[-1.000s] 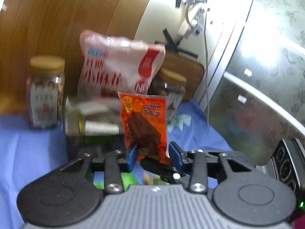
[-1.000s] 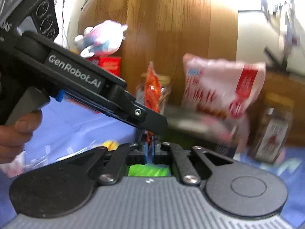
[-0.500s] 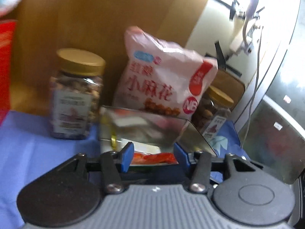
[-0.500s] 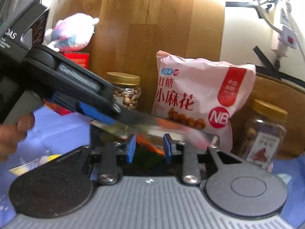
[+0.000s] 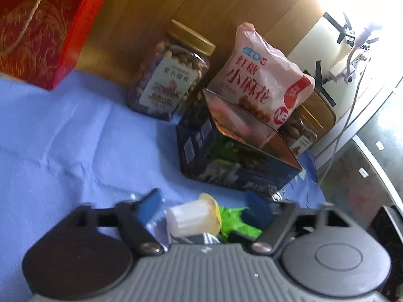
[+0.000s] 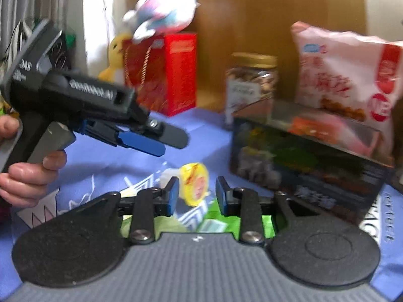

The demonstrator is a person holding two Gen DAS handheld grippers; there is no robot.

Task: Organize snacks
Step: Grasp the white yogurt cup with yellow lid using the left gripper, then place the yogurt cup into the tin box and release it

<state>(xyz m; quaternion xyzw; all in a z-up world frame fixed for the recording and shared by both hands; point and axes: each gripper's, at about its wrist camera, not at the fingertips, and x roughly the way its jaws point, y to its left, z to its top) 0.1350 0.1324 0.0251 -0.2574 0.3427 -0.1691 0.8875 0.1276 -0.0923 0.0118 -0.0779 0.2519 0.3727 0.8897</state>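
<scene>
A dark open box [image 5: 234, 156] stands on the blue cloth; an orange snack packet [image 6: 312, 128] lies inside it. A small jelly cup with a yellow lid [image 5: 194, 217] lies on the cloth beside a green packet [image 5: 236, 222]. My left gripper [image 5: 204, 206] is open and empty just above the cup. My right gripper [image 6: 197, 195] is open, its pads on either side of the jelly cup [image 6: 195, 183] without touching it. The left gripper also shows in the right wrist view [image 6: 141, 143].
A pink snack bag [image 5: 262, 85] leans behind the box, with a gold-lidded nut jar [image 5: 171, 70] left of it and another jar [image 5: 302, 130] behind. A red gift box [image 5: 42, 25] and plush toys [image 6: 163, 10] stand at the back left.
My left gripper let go of the orange packet into the box, then drew back and down to the jelly cup. My right gripper opened and moved left over the cup.
</scene>
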